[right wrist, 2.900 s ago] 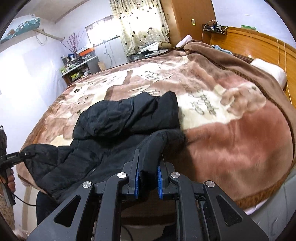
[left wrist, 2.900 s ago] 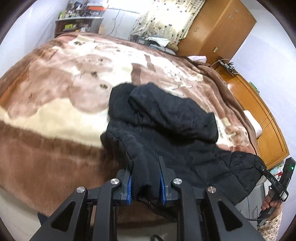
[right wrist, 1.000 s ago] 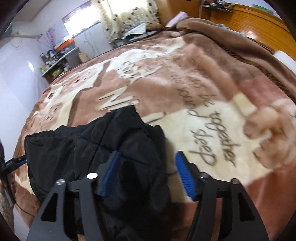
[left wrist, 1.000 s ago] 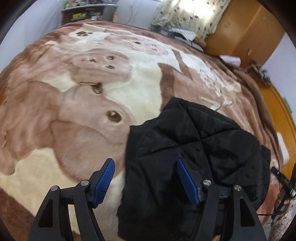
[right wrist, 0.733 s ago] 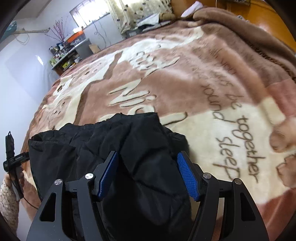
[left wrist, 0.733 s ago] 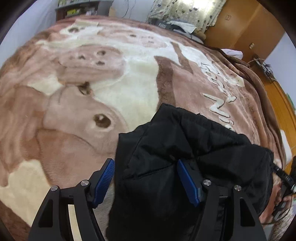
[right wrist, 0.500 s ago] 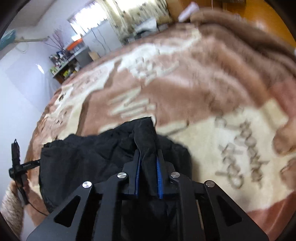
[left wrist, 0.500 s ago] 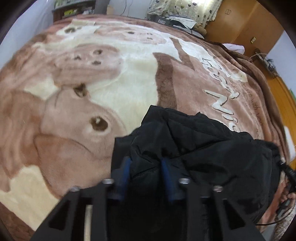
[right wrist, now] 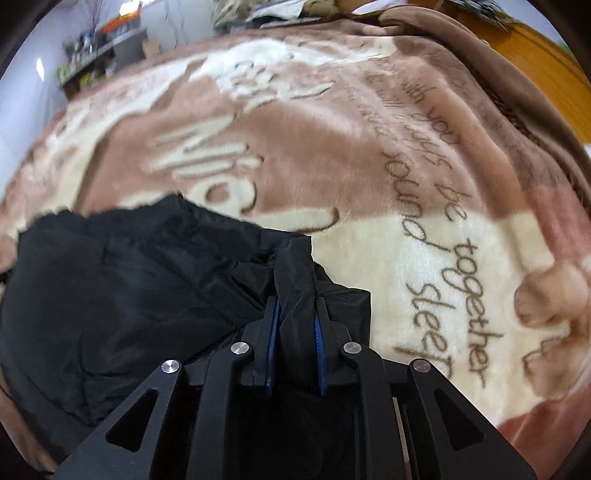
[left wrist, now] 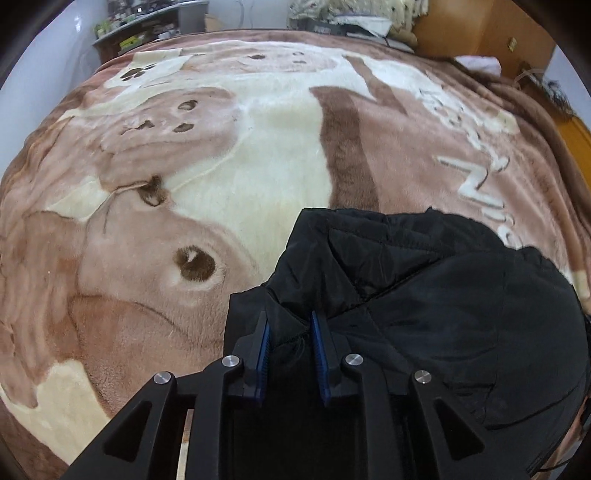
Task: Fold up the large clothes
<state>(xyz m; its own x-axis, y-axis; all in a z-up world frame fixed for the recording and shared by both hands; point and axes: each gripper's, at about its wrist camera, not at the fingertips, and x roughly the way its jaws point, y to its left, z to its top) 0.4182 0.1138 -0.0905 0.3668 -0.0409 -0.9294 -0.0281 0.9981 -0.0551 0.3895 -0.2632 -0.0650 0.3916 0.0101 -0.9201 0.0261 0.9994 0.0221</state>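
A black padded jacket [left wrist: 443, 295] lies folded in a bundle on a brown and cream plush blanket [left wrist: 184, 184] that covers the bed. My left gripper [left wrist: 290, 321] points steeply down at the bundle's left edge, with its blue pads shut on a raised fold of the black fabric. In the right wrist view the jacket [right wrist: 129, 277] fills the lower left. My right gripper [right wrist: 295, 306] pinches a ridge of fabric at the bundle's right edge. Its jaws are opening slightly, and the fabric still sits pressed between the pads.
The blanket [right wrist: 369, 147] with printed lettering spreads far beyond the jacket on all sides. A cluttered shelf [left wrist: 147, 22] stands past the bed's far left corner, a wooden wardrobe [left wrist: 480, 29] at the far right, and a wooden headboard [right wrist: 546, 74] along the right.
A second ago both grippers stood wide open over the folded jacket. Both have since sunk onto it and closed on folds of fabric at its two edges.
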